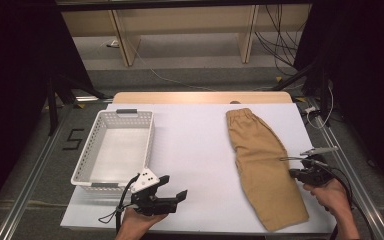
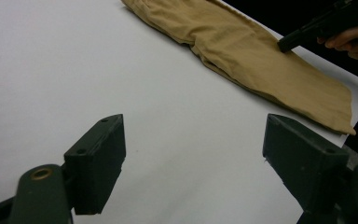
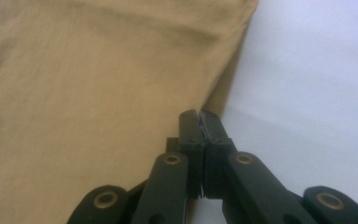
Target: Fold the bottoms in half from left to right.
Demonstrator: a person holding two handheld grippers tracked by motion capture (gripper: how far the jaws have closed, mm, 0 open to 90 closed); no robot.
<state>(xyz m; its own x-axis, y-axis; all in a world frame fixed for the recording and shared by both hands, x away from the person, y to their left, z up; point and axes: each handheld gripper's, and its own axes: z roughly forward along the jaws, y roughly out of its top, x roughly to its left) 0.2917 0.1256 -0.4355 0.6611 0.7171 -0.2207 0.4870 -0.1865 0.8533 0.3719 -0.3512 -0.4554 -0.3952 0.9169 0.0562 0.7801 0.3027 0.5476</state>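
Observation:
Tan shorts point(image 1: 262, 160) lie flat and folded lengthwise on the right half of the white table point(image 1: 195, 150), waistband at the far end. My right gripper point(image 1: 292, 173) is shut, its tips resting at the right edge of the cloth about halfway down. In the right gripper view the jaws point(image 3: 198, 116) press together at the fold of the shorts point(image 3: 74, 93), with no cloth visible between them. My left gripper point(image 1: 174, 186) is open near the front edge, pointing right over bare table. Its own view shows the wide gap point(image 2: 193, 140), the shorts point(image 2: 261, 60) and the right gripper point(image 2: 284, 44).
An empty white plastic basket point(image 1: 87, 150) stands on the left side of the table, just beyond my left gripper. The table's front edge runs close below both hands. Black stands and cables flank the table on the floor.

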